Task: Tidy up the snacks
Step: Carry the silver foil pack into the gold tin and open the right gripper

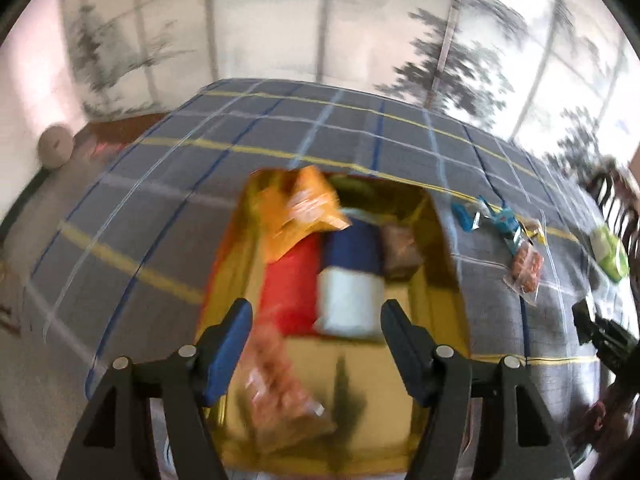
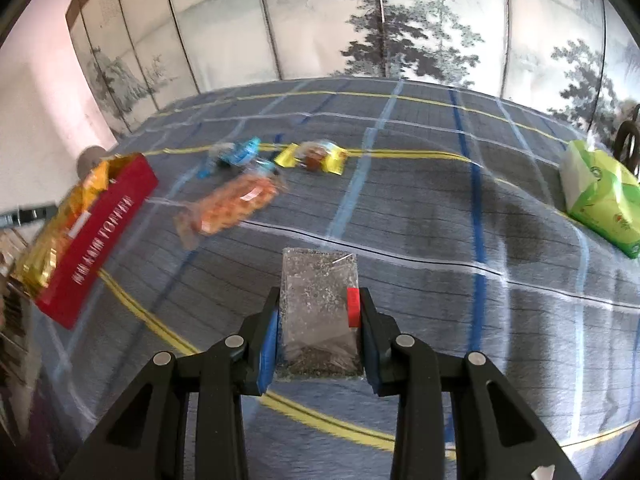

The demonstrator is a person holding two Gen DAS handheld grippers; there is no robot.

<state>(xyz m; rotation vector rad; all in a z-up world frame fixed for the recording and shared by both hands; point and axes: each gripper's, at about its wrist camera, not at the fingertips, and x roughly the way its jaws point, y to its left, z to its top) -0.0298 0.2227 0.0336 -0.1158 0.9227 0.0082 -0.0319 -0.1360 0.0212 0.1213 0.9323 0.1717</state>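
Two grippers are working over a table spread with a grey plaid cloth, crossed by yellow, blue and white lines, with a painted folding screen standing behind it. Biggest of the task's things is the box, gold inside and red outside (the right wrist view shows its red wall with white lettering at the left edge). It sits on the cloth directly beneath the left gripper, whose blue-padded jaws stand wide apart with nothing pressed between them. Inside the box lie an orange bag at the far end, a red packet, a blue-and-white packet and a brownish packet side by side, and near the left jaw a clear packet of orange snacks, blurred in this view. Off to the right edge of the table rests a green tissue pack, well apart from the rest. Between box and tissues, loose on the cloth, lie another clear bag of orange snacks, then a yellow-wrapped cake and a small blue wrapper just beyond it. Smallest and nearest: the right gripper is clamped narrow on a clear speckled sachet, held upright above the cloth.
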